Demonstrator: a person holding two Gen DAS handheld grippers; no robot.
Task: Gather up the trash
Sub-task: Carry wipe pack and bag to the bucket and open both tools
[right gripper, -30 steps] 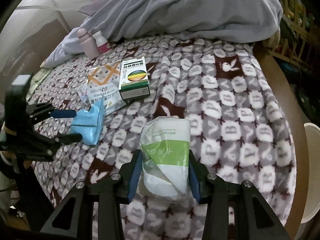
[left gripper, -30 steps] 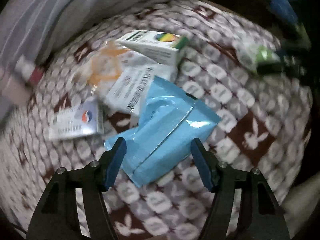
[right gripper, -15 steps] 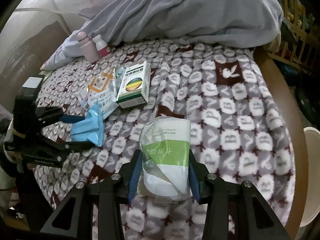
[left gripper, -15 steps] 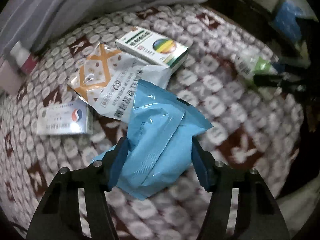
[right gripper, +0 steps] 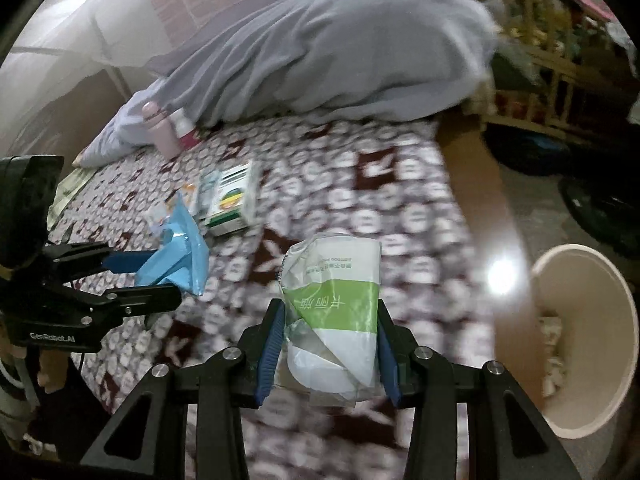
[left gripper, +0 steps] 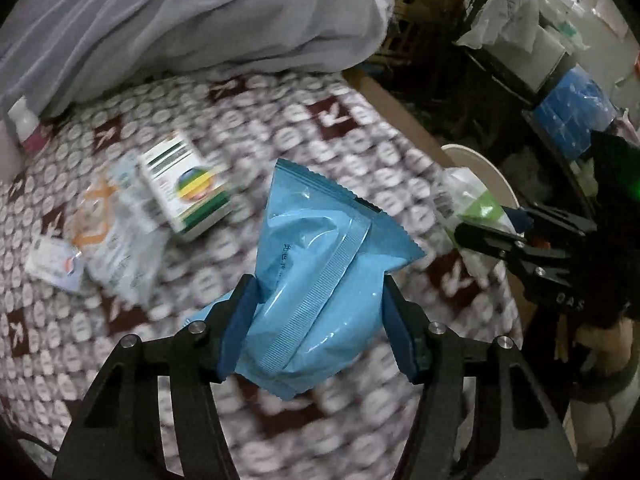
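My left gripper (left gripper: pixel 318 312) is shut on a blue plastic packet (left gripper: pixel 320 272) and holds it above the patterned blanket (left gripper: pixel 280 128); it also shows in the right wrist view (right gripper: pixel 176 252). My right gripper (right gripper: pixel 330 344) is shut on a crumpled white-and-green wrapper (right gripper: pixel 336 304), also visible in the left wrist view (left gripper: pixel 472 208). A cream round bin (right gripper: pixel 588 344) stands on the floor beside the bed, right of my right gripper. A green-and-white box (left gripper: pixel 184 188), an orange-printed white bag (left gripper: pixel 112 240) and a small white card (left gripper: pixel 52 264) lie on the blanket.
A grey duvet (right gripper: pixel 340 52) is heaped at the back of the bed. A pink bottle (right gripper: pixel 160 132) and a small white bottle (right gripper: pixel 182 126) stand by it. The wooden bed edge (right gripper: pixel 480 216) runs between blanket and bin. Cluttered shelves (left gripper: pixel 540 60) stand beyond.
My left gripper closed on the blue packet and lifted it off the blanket, swinging right. My right gripper, still holding the wrapper, swung right so the bin came into view.
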